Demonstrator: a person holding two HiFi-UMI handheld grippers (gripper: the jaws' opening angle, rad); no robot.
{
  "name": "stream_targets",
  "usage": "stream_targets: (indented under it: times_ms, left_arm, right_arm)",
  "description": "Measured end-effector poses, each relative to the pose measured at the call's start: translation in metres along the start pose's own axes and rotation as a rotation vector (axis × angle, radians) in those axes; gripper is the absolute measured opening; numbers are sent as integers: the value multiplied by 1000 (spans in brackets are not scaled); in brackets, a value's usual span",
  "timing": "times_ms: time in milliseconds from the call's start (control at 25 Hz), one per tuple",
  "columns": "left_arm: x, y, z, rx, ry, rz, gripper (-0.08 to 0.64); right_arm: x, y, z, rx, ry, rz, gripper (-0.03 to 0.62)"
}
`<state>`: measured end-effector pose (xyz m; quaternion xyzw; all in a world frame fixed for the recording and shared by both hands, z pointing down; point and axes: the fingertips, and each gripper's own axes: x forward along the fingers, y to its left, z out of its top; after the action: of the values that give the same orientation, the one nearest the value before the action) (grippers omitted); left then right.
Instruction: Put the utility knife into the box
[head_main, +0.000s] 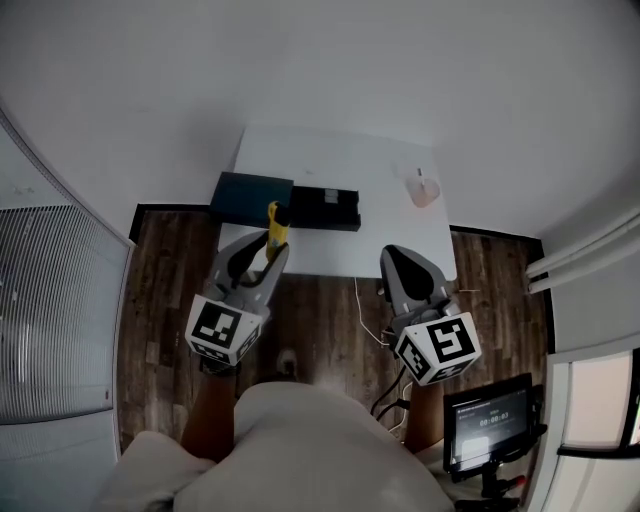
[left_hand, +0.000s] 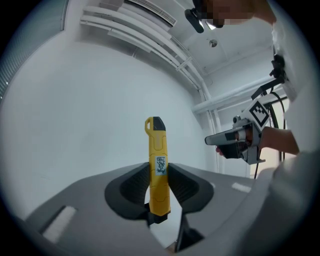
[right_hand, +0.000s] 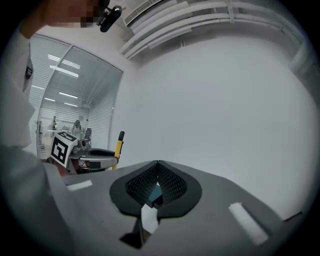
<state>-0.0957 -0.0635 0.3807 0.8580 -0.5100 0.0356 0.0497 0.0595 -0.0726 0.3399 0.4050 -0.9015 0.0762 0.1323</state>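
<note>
A yellow utility knife (left_hand: 158, 170) with a black tip stands upright between the jaws of my left gripper (left_hand: 159, 186), which is shut on its lower body. In the head view the knife (head_main: 275, 228) sticks out of the left gripper (head_main: 262, 252) just in front of a dark box (head_main: 251, 198) and its black part (head_main: 326, 208) on the white table (head_main: 340, 160). My right gripper (head_main: 406, 268) hovers at the table's near right edge, shut with nothing in it (right_hand: 157, 172). From the right gripper view the knife (right_hand: 119, 145) shows at the left.
A small pinkish object (head_main: 424, 190) lies at the table's right side. A screen (head_main: 487, 420) on a stand sits on the wooden floor at the lower right. White cables (head_main: 368, 318) trail over the floor under the table's edge.
</note>
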Motion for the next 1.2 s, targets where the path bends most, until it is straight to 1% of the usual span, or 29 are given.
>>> stream_targets:
  times_ms: [160,720,920,1200]
  left_arm:
    - [8,-1,4,13,-6,-20,110]
    - [27,-1,3,8,23,-83,110]
    - [25,1,1,19,33,-83,110]
    - [23,2,11,58,33,-74,110]
  right_arm:
    - [-1,-5,1,6,-8,-17,2]
    - [0,-15,3,27,0,-71,3]
    - [2,-14,0,36,-14,-70,2]
    - [3,-14,7,39,-56,-63,3]
